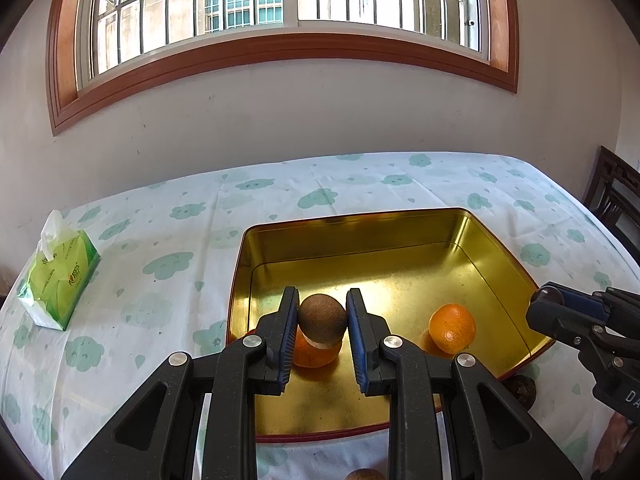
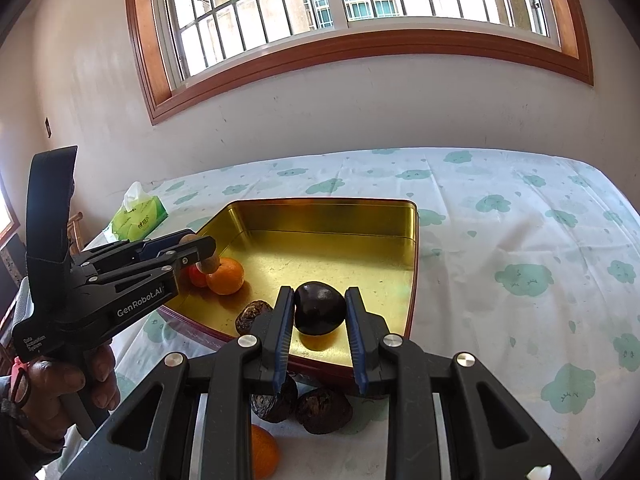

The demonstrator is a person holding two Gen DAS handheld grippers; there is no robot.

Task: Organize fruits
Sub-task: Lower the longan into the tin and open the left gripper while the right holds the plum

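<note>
A gold metal tray (image 1: 500, 264) lies on the table; it also shows in the right wrist view (image 2: 408, 224). My left gripper (image 1: 322, 318) is shut on a brown round fruit (image 1: 322, 316) and holds it above an orange (image 1: 314, 354) in the tray's near left part. A second orange (image 1: 452, 328) lies in the tray to the right. My right gripper (image 2: 319, 308) is shut on a dark purple fruit (image 2: 319, 308) over the tray's near edge. In the right wrist view the left gripper (image 2: 200, 250) hangs over an orange (image 2: 226, 276) and a red fruit (image 2: 196, 276).
Dark wrinkled fruits (image 2: 324, 410) and an orange (image 2: 262, 452) lie on the cloud-print tablecloth (image 2: 520, 240) in front of the tray. A green tissue pack (image 1: 60, 276) stands at the left. A wall with a window is behind. A dark chair (image 1: 612, 192) stands at the right.
</note>
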